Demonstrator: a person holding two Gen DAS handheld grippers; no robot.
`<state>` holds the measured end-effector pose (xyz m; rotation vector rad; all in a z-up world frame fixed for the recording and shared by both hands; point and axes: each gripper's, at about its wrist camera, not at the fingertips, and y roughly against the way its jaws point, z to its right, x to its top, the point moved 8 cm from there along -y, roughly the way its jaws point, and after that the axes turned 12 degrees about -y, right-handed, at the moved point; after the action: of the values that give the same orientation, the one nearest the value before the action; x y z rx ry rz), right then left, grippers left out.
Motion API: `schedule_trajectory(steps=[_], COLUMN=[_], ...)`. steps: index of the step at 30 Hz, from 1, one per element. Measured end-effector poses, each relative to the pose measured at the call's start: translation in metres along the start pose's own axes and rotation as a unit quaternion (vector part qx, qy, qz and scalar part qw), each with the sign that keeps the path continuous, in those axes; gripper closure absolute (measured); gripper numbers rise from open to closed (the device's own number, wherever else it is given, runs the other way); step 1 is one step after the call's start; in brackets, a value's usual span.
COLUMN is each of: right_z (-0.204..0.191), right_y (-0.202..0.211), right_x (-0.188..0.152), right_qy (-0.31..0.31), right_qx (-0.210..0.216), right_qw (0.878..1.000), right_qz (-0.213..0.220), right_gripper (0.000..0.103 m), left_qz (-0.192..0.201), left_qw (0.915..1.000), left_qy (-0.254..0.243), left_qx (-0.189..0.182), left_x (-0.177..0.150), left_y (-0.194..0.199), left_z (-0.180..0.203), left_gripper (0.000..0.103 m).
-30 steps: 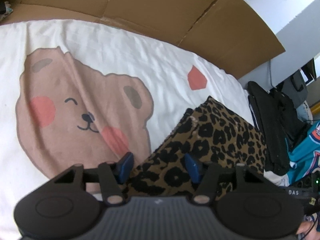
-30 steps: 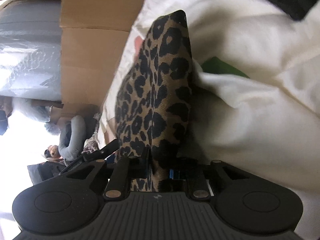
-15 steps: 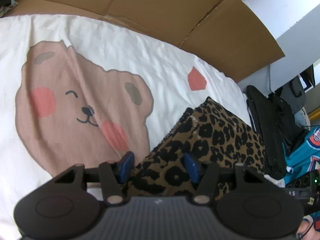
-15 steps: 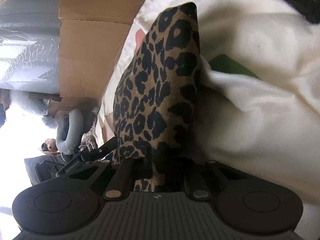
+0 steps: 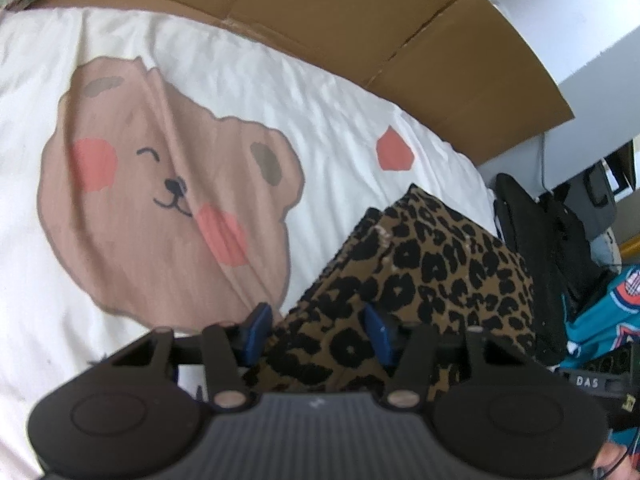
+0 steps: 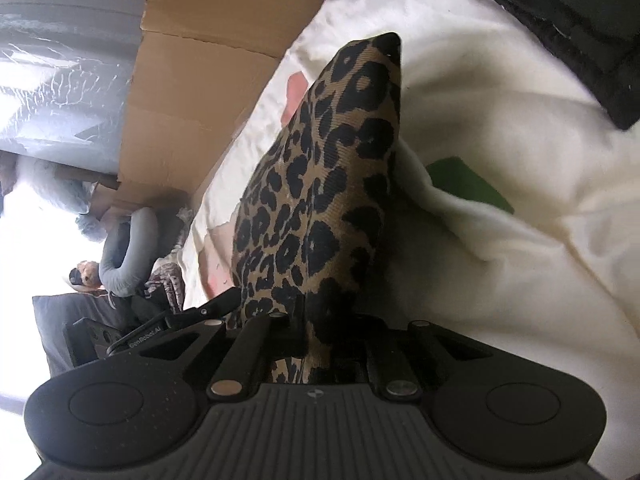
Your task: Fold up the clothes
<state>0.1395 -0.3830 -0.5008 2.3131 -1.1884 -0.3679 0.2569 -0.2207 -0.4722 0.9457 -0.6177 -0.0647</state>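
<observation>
Left gripper point(image 5: 318, 332): hovering with jaws apart, straddling the garment's near edge.
Right gripper point(image 6: 320, 344): pinching the garment.
Garment point(image 5: 420, 276): lying on the sheet point(image 5: 280, 92).
Room: sheet lying bare leftward; cardboard point(image 5: 360, 20) edging it behind.

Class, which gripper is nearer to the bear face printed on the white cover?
Left. The left gripper is open beside the bear face; the right gripper, shut on the leopard-print garment, is farther away.

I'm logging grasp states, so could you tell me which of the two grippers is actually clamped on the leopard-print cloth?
The right gripper: its fingers are pinched shut on the leopard-print cloth. The left gripper has its blue pads apart over the cloth.
</observation>
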Motion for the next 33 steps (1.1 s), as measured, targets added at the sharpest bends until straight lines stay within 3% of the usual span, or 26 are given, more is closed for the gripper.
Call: schedule_trajectory(steps=[9, 15, 17, 19, 21, 33], right_z=[0.011, 0.027, 0.031, 0.032, 0.034, 0.038], right_y=[0.019, 0.028, 0.027, 0.026, 0.026, 0.033], right_x=[0.011, 0.017, 0.017, 0.017, 0.017, 0.024], right_qy=[-0.005, -0.021, -0.027, -0.028, -0.029, -0.037], right_qx=[-0.004, -0.006, -0.011, -0.014, -0.016, -0.013], right_qw=[1.000, 1.000, 1.000, 0.999, 0.999, 0.999], right_qz=[0.008, 0.011, 0.009, 0.011, 0.013, 0.030], right_gripper=[0.098, 0.097, 0.093, 0.089, 0.086, 0.080], left_qz=[-0.014, -0.021, -0.018, -0.012, -0.011, -0.025], left_qw=[0.9996, 0.9994, 0.9995, 0.9995, 0.9994, 0.9970], left_qy=[0.016, -0.005, -0.012, -0.018, -0.024, -0.046], left_qx=[-0.019, -0.027, -0.025, -0.021, -0.023, -0.058], left_x=[-0.017, -0.016, -0.010, -0.003, 0.004, 0.020], left_y=[-0.002, 0.000, 0.000, -0.001, -0.006, -0.038], left_z=[0.018, 0.025, 0.026, 0.027, 0.031, 0.047], left_gripper=[0.053, 0.056, 0.052, 0.038, 0.031, 0.027])
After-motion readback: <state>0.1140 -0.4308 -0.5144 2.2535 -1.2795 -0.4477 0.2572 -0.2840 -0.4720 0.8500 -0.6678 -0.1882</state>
